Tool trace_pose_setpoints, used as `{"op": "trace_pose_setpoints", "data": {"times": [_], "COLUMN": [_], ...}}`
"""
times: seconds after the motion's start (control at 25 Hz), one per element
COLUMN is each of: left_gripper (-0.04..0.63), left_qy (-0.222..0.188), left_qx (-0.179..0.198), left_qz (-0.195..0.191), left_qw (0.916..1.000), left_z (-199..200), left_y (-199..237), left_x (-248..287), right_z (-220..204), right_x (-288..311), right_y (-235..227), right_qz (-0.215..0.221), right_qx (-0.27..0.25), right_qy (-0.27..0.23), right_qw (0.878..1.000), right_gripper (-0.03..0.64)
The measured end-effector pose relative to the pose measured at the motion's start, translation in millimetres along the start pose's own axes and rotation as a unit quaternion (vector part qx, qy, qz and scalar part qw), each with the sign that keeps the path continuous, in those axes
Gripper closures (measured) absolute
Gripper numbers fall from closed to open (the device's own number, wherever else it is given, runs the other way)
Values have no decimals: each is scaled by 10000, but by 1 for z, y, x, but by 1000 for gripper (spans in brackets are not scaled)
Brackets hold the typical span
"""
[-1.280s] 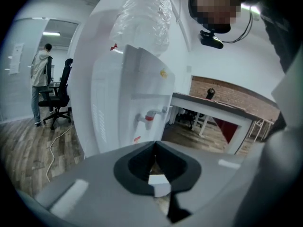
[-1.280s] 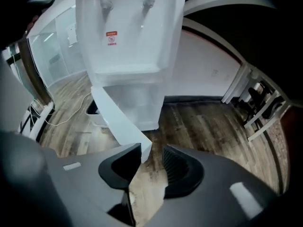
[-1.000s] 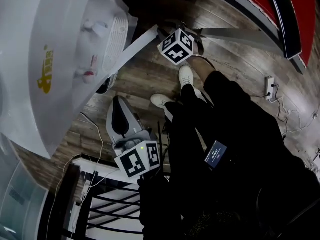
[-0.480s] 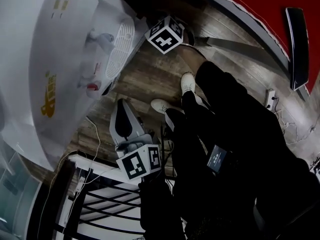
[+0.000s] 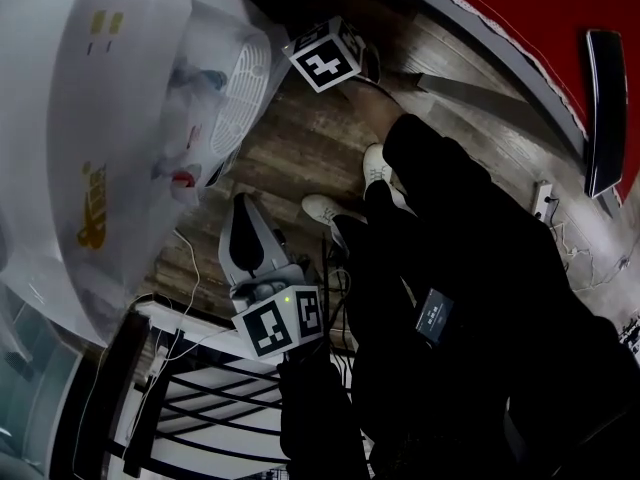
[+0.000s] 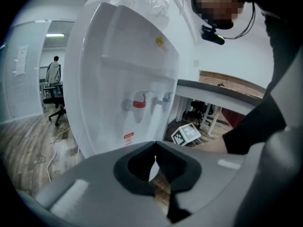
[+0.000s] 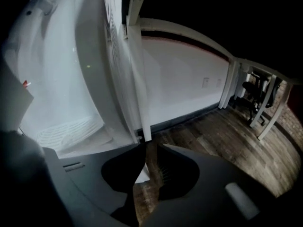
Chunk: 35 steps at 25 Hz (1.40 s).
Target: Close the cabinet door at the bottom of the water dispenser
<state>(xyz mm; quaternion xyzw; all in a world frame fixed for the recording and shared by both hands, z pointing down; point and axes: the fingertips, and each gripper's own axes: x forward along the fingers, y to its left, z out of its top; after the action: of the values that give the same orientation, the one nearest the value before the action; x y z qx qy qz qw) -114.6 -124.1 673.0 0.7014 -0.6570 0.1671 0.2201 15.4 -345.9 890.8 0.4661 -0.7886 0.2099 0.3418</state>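
Door edge: in the right gripper view the cabinet door (image 7: 137, 86) is a narrow white strip running from 12 o'clock down to the jaws. It lies close along the water dispenser (image 5: 110, 148), with only a thin dark seam between them. Whether it is shut completely, I cannot tell.
Right jaws: the right tool (image 7: 147, 148) stands just before the lower end of that strip. Its jaws are narrowly apart, with the floor seen between them and nothing held.
Left jaws: the left tool (image 6: 155, 148) faces the dispenser front, below the taps (image 6: 138, 104) and apart from it. Its tips are together and hold nothing.
Open room: in the head view, bare floor (image 5: 300, 143) lies between the dispenser at 9 o'clock and the person's white shoes (image 5: 375, 163) near the centre. A white rack (image 5: 215, 368) closes the 7 o'clock side. A cable (image 5: 197, 273) runs beside the left tool.
Surface: the floor is of dark wood planks. The drip tray (image 5: 240, 93) is a white grille at 11 o'clock, and the right tool's marker cube is just beside it.
Room: a red area (image 5: 520, 18) is at 1 o'clock and a power strip (image 5: 543, 196) lies at 3 o'clock.
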Motion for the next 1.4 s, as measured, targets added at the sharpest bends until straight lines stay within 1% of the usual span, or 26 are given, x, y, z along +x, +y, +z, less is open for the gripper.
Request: {"op": "trace_pose_setpoints", "data": {"times": [0.08,0.12,0.2,0.28,0.32,0.4,0.44,0.52,0.6,0.68,0.76,0.8,0.88,1.04,1.12,1.16,1.24,1.32,1.4], "left_gripper": [589,589,589,589,589,589,589,589,589,589,589,589,589,589,589,589,589,589,589], "left_qy": [-60,-90,-133,-191,-235,-309,-335,-389,-428,-460,-549,-612,-743,-951,-993,-1028,-1178,-1420,-1701], "left_qx": [205,289,307,332,404,530,525,460,492,559,578,601,681,776,905,942,853,707,670], "left_qz": [84,139,262,392,441,436,400,383,499,661,669,627,536,418,459,510,624,707,597], "left_qw": [9997,9994,9991,9985,9979,9972,9973,9974,9966,9952,9946,9943,9935,9916,9899,9889,9874,9848,9813], "left_z": [1,2,2,2,4,7,8,12,17,25,37,44,59,88,101,109,129,155,185], "left_y": [2,5,14,22,24,28,29,31,35,38,36,34,31,27,25,24,27,32,34], "left_x": [1,1,3,5,6,6,6,5,2,-4,-15,-22,-36,-74,-98,-110,-131,-150,-173], "right_z": [2,3,2,-4,-9,-19,-23,-32,-38,-36,-29,-24,-8,34,57,69,95,122,150], "right_x": [-11,-18,-33,-48,-57,-77,-89,-113,-138,-161,-186,-199,-228,-299,-344,-366,-405,-435,-464], "right_y": [-11,-14,-13,-11,-9,1,7,19,31,42,51,54,58,71,78,79,78,76,80], "right_qz": [-289,-362,-335,-297,-278,-174,-107,3,61,101,142,137,89,5,-11,-24,-41,-65,-87], "right_qx": [-136,-171,-138,-141,-144,-142,-177,-272,-362,-561,-745,-723,-522,-246,-278,-341,-373,-222,-127], "right_qy": [-242,-372,-567,-609,-620,-693,-740,-797,-846,-973,-1117,-1177,-1313,-1644,-1943,-2155,-2503,-2654,-2805], "right_qw": [9992,9985,9977,9976,9976,9973,9970,9964,9957,9936,9908,9903,9899,9861,9805,9759,9674,9639,9597], "right_gripper": [617,617,617,617,617,617,617,617,617,617,617,617,617,617,617,617,617,617,617]}}
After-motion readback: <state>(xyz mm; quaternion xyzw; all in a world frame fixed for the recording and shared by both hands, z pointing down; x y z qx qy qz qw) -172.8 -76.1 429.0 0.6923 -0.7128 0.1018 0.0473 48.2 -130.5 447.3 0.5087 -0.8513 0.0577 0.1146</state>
